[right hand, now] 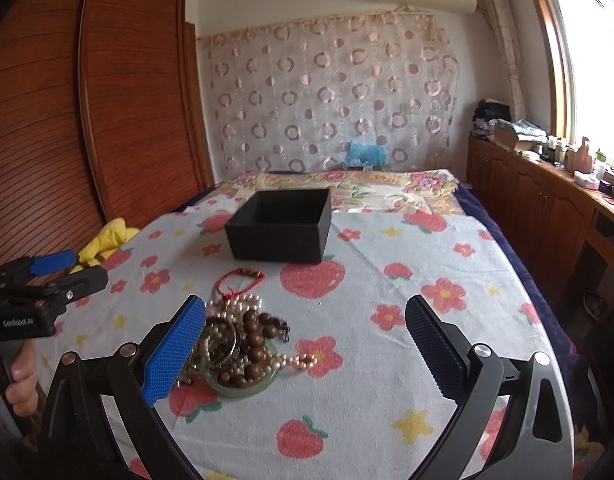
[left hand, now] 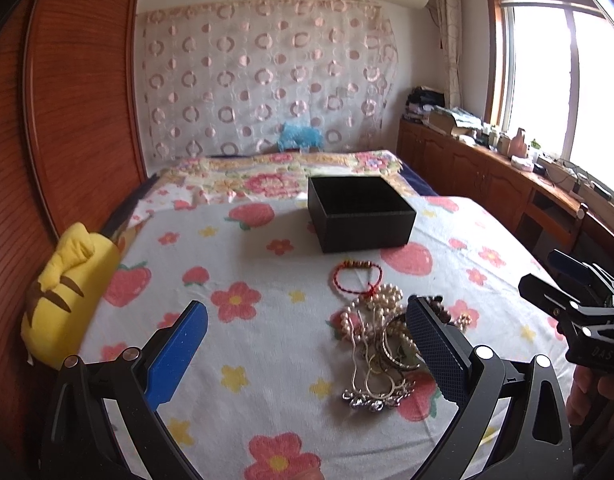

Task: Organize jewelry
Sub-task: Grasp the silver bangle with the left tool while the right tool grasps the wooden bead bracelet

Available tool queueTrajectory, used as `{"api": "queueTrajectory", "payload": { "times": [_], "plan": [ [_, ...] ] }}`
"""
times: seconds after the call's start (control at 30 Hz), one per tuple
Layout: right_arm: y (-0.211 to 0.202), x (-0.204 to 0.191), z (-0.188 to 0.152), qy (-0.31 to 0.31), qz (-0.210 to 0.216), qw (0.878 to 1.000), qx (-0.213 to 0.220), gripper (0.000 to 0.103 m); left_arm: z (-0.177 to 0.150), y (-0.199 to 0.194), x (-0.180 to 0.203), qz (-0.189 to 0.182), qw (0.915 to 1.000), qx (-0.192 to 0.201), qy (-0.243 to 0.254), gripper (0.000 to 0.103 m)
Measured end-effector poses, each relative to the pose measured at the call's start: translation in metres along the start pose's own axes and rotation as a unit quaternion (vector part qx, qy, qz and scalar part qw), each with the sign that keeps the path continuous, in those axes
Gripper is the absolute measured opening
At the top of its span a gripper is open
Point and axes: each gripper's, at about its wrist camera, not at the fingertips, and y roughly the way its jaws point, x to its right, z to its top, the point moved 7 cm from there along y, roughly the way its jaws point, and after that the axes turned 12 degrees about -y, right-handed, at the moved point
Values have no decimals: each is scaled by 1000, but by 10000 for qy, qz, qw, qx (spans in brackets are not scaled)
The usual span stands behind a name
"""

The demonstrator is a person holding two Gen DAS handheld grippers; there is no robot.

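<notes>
Landmark: one open black rectangular cardboard box [left hand: 361,212], standing on the bed's white towel cover printed with red flowers and strawberries [left hand: 243,264]. Its floor is hidden by the near wall, so its contents cannot be told.

Left of the box, at the bed's edge: one yellow plush toy with brown stripes [left hand: 65,292], partly cut off by the reddish wooden slatted wardrobe [left hand: 79,92] side; only a yellow lump of it shows in the right wrist view.

Left gripper [left hand: 307,344]: jaws wide apart, holding nothing, hanging over the cover nearer the camera than the box. One blue pad [left hand: 179,356] is plain; the other pad covers the right edge of the jewelry.

In front of the box, just short of it: one red cord bracelet with small beads [left hand: 357,276], lying apart from the heap except at its knot.

Nearer still: one tangled heap of jewelry [left hand: 381,344]. Countable in it are one string of cream pearls [right hand: 237,306], one string of dark brown wooden beads [right hand: 253,340], one pale green jade bangle [right hand: 243,390] underneath, and one silver chain with a cluster pendant [left hand: 371,392]. Further metal bangles are knotted together and cannot be counted.

Right gripper [right hand: 305,344]: jaws wide apart, gripping nothing; its left pad overlaps the heap's left edge in its own view, contact unclear. A hand [right hand: 21,380] holds the other tool's handle, cut off at the frame edge.

Right of the box: one wooden cabinet run under the window [left hand: 487,172], its top cluttered with items too small to identify.
</notes>
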Motion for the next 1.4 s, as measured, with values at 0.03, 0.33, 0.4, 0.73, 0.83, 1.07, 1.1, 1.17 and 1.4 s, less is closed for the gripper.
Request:
{"api": "queueTrajectory", "payload": {
  "times": [0.03,0.33,0.4,0.73,0.83,1.07,1.1,1.17,1.4],
  "plan": [
    [2,-1,-2,-13,46,10000,-35,100,-2,3,-1,-31,10000,-52,-1,96],
    [18,-12,-24,-197,347,9983,-429,90,-16,24,4,-294,9983,-466,168,96],
    [22,-12,-28,-225,388,9976,-520,89,-21,31,9,-421,9969,-626,240,96],
    [33,-11,-47,-295,603,9943,-827,78,-38,66,37,-929,9851,-1357,502,56],
    [34,-10,-49,-283,621,9939,-870,78,-39,74,43,-1005,9819,-1501,574,45],
    [37,-9,-52,-270,628,9934,-921,78,-41,92,55,-1065,9756,-1730,832,28],
    [37,-9,-52,-276,625,9935,-914,78,-42,93,56,-1064,9750,-1750,863,23],
    [38,-8,-51,-270,622,9934,-920,78,-41,94,58,-1062,9742,-1753,942,21],
    [40,-11,-43,-331,704,9927,-927,78,-37,85,64,-1039,9752,-1580,1151,0]
  ]
}}
